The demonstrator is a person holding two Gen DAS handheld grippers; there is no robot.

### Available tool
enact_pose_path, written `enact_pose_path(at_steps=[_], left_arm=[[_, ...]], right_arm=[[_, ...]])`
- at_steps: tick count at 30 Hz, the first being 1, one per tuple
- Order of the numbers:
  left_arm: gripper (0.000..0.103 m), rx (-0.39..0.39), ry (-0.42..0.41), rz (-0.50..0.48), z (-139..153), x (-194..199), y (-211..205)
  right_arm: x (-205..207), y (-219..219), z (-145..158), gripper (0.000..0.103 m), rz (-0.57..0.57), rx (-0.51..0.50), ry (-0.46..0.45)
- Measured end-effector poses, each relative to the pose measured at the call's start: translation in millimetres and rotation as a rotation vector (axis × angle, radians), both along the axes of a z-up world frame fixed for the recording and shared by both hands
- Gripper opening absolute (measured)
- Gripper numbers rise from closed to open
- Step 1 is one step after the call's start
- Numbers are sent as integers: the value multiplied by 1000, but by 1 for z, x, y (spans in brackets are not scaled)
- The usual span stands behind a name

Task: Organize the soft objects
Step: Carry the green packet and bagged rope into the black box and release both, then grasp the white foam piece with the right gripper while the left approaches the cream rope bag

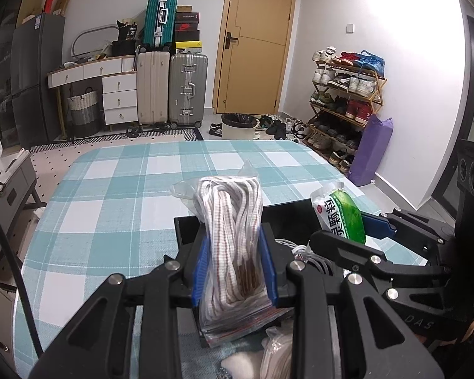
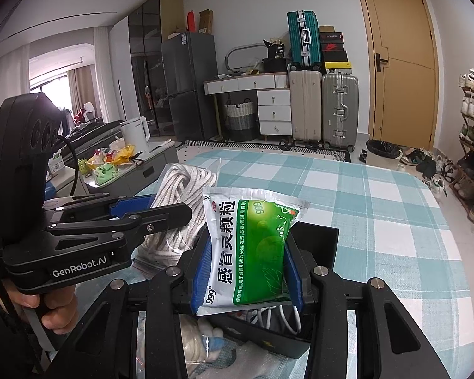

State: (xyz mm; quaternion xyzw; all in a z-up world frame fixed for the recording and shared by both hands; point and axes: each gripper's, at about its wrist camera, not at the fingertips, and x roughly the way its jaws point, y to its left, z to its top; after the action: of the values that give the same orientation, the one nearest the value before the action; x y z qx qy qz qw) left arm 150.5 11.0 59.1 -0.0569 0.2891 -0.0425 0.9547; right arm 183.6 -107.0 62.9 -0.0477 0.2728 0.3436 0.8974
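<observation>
My left gripper (image 1: 233,262) is shut on a clear zip bag of white and brown laces (image 1: 233,240), held upright over a black box (image 1: 287,221) on the checked table. My right gripper (image 2: 246,271) is shut on a green and white medicine sachet (image 2: 252,252), also above the black box (image 2: 316,237). The sachet shows in the left wrist view (image 1: 338,214) to the right of the lace bag. The lace bag shows in the right wrist view (image 2: 180,202) to the left. A white cable (image 2: 281,315) lies inside the box.
The teal checked tablecloth (image 1: 126,189) covers the table. More bagged soft items (image 2: 199,341) lie at the near edge beside the box. Behind the table are suitcases (image 1: 170,88), a door, a bin (image 1: 238,124) and a shoe rack (image 1: 344,104).
</observation>
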Motion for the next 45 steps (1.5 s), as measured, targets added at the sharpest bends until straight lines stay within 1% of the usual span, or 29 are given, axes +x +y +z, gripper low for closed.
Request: enact_pose_path(at_steps=[9, 12, 14, 18, 19, 20, 21, 22, 23, 24, 25, 26, 27, 28, 29, 31, 36, 41, 45], left_arm=[[28, 4, 24, -5, -7, 15, -2], [28, 9, 34, -12, -11, 18, -4], [29, 13, 44, -15, -14, 20, -6], [32, 23, 62, -11, -17, 20, -6], [34, 27, 67, -12, -18, 20, -6], [40, 30, 67, -16, -17, 19, -7], [45, 32, 64, -18, -17, 18, -8], [55, 33, 57, -17, -16, 15, -8], [58, 36, 51, -14, -14, 13, -8], [58, 39, 46, -14, -13, 12, -9], [64, 43, 46, -20, -11, 10, -9], [78, 49, 45, -19, -10, 7, -10], [85, 53, 39, -10, -9, 4, -10], [96, 54, 18, 1, -6, -1, -9], [101, 54, -2, 9, -3, -7, -9], [103, 65, -11, 11, -1, -15, -9], [103, 122, -4, 25, -2, -33, -14], [103, 113, 10, 36, -10, -52, -15], [103, 108, 32, 46, -19, -61, -17]], right_arm=[[17, 5, -5, 43, -16, -27, 17], [23, 5, -9, 49, -24, -36, 29], [26, 5, -11, 50, -18, -47, 47], [26, -1, -9, 63, -23, -46, 32], [25, -4, -9, 68, -26, -45, 30], [23, -7, -7, 71, -30, -42, 24], [22, -10, -5, 78, -36, -38, 19], [20, -13, -4, 87, -41, -35, 17], [18, -17, -3, 90, -49, -30, 17], [17, -21, -1, 94, -55, -23, 14], [14, -25, 0, 98, -60, -18, 12], [12, -28, 1, 100, -65, -18, 16], [11, -32, 1, 101, -69, -22, 23], [8, -34, 2, 102, -71, -23, 27], [6, -37, 2, 102, -75, -28, 33], [2, -43, 1, 102, -76, -34, 44], [-13, -56, -4, 102, -81, -40, 73], [-27, -63, -11, 102, -80, -56, 88], [-38, -63, -21, 102, -72, -90, 101]])
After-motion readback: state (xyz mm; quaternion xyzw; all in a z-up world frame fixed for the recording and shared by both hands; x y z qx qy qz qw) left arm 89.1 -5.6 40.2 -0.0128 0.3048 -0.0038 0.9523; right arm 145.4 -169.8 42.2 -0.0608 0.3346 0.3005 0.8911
